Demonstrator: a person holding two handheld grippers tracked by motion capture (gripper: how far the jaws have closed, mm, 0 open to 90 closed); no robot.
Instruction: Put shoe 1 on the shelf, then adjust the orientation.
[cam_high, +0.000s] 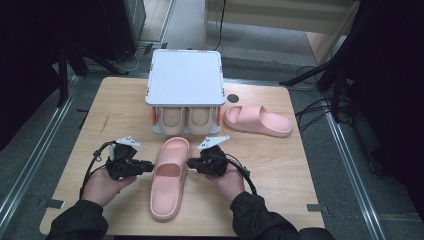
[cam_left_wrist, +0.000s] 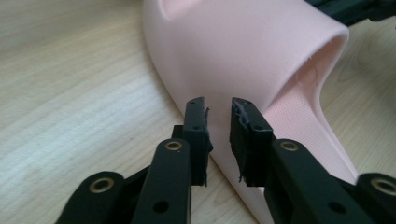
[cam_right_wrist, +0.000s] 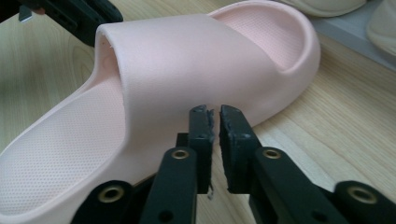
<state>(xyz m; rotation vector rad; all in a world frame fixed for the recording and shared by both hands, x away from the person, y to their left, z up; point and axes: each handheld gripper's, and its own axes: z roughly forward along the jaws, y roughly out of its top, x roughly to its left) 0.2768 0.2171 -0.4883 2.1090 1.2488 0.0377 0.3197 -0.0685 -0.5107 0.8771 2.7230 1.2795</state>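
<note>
Flanking a pink slide sandal (cam_high: 169, 177) at the near middle of the wooden table (cam_high: 280, 165), the left gripper (cam_high: 148, 166) and right gripper (cam_high: 191, 162) point inward at its strap from either side. The sandal lies lengthwise, toe toward the rack, heel toward the person.

Left gripper view: jaws a little apart with a narrow gap, nothing between them, tips just at the sandal's (cam_left_wrist: 243, 51) outer side wall below the strap. Whether they touch it cannot be told.

Right gripper view: jaws nearly together, only a slit between, holding nothing, tips close against the strap's flank (cam_right_wrist: 187, 60).

A second pink sandal (cam_high: 258, 120) lies crosswise at the far right of the table. A white-topped shoe rack (cam_high: 185, 77) stands at the far middle, with a beige pair (cam_high: 185, 120) on its lower shelf.

No brand, label or writing is readable on the sandals, the rack or the grippers.
</note>
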